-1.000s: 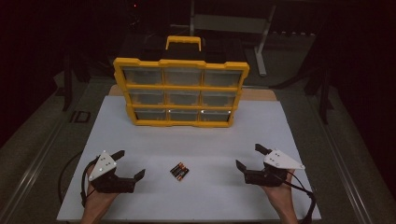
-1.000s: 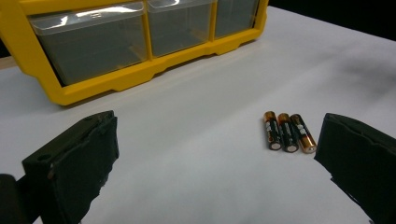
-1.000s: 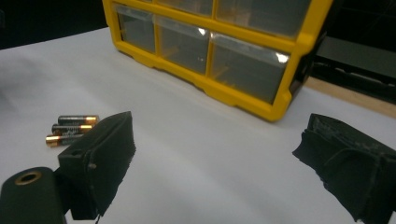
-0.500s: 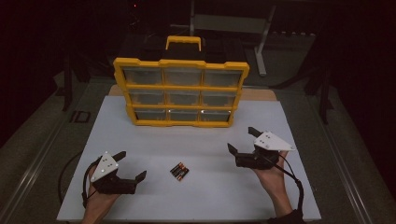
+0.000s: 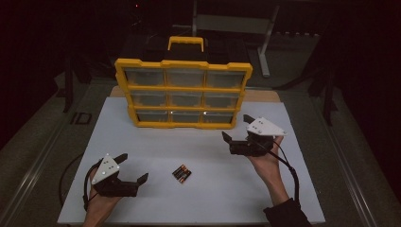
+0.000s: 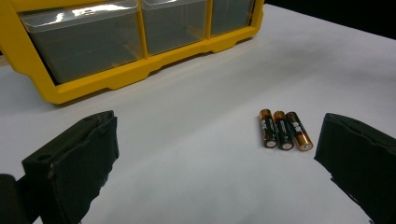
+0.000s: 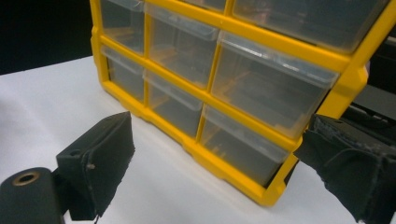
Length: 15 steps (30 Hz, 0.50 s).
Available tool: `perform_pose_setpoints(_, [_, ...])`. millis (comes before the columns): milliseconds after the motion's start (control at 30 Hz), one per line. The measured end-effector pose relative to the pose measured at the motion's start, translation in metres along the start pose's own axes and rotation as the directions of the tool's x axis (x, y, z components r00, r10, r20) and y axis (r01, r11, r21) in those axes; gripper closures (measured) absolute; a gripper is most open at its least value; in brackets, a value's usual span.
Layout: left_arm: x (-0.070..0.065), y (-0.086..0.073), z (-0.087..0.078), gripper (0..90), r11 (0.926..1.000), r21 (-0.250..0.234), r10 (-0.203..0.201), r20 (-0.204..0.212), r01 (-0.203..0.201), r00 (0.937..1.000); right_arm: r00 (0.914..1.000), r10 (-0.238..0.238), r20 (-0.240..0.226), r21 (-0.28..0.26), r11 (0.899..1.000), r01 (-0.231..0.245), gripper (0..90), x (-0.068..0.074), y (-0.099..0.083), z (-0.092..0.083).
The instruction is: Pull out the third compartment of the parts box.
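A yellow drawer organizer (image 5: 183, 93) with clear drawers and a yellow handle stands upright at the back of the white table (image 5: 198, 151). Three batteries (image 5: 181, 174) lie side by side on the table's front middle; the left gripper view has the batteries (image 6: 284, 129) ahead and to the right. My left gripper (image 5: 131, 169) rests open at the front left, left of the batteries, holding nothing. My right gripper (image 5: 237, 127) is open and raised near the organizer's lower right corner (image 7: 261, 186), jaws pointing at its bottom right drawer (image 7: 243, 149).
The white table ends at dark floor on both sides. Dark equipment and a metal stand (image 5: 265, 52) sit behind the organizer. Cables trail from both grippers toward the front edge.
My right gripper has moved from the front right of the table forward and leftward to the organizer's lower right corner. The left gripper and batteries stayed put.
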<state>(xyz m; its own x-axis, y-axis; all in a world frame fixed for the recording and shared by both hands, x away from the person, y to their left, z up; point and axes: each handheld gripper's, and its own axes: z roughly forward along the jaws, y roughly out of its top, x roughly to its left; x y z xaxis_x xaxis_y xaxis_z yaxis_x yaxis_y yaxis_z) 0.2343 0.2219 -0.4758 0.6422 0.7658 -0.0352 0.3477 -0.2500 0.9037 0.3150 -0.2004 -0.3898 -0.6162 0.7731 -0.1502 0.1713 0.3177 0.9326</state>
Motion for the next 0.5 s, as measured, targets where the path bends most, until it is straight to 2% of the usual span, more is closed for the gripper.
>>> perform_pose_setpoints(200, [0.000, 0.000, 0.000, 0.3, 1.0000, 0.000, -0.004, 0.000, 0.004, 1.0000, 0.9999, -0.014, 0.010, -0.002, 1.000, 0.014, 8.3, 0.000, 0.010, 0.010])
perform_pose_setpoints(367, [0.001, 0.000, -0.001, 0.3, 1.0000, -0.001, -0.002, -0.002, 0.002, 1.0000, 0.9988, -0.046, 0.019, 0.001, 0.999, 0.046, 8.4, -0.004, 0.023, 0.024])
perform_pose_setpoints(500, [0.001, 0.000, 0.000, 0.3, 1.0000, 0.001, -0.003, 0.001, 0.003, 1.0000, 0.9986, -0.050, 0.019, 0.006, 0.999, 0.050, 8.4, -0.008, 0.027, 0.034])
